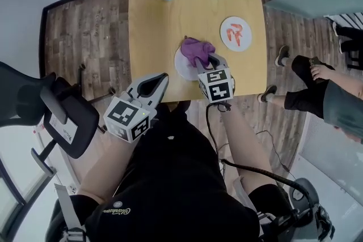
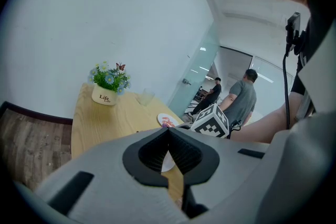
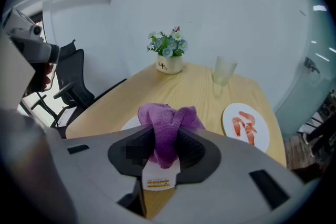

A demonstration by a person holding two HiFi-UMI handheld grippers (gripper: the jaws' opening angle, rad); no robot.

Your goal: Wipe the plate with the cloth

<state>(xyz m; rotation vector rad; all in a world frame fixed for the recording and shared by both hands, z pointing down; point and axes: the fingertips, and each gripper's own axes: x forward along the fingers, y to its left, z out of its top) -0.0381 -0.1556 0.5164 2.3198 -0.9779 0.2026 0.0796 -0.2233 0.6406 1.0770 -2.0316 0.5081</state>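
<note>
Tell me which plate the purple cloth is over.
The plain white plate at the table's near edge; the other plate, with red markings, sits uncovered farther right.

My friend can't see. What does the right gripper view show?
The right gripper pinches a purple cloth over a white plate on a wooden table. Behind sit a flower pot, a glass and a second plate with red pieces.

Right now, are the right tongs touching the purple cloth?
Touching. The right gripper view shows the purple cloth pinched between the jaws of the right tongs, with its white label hanging below them.
</note>
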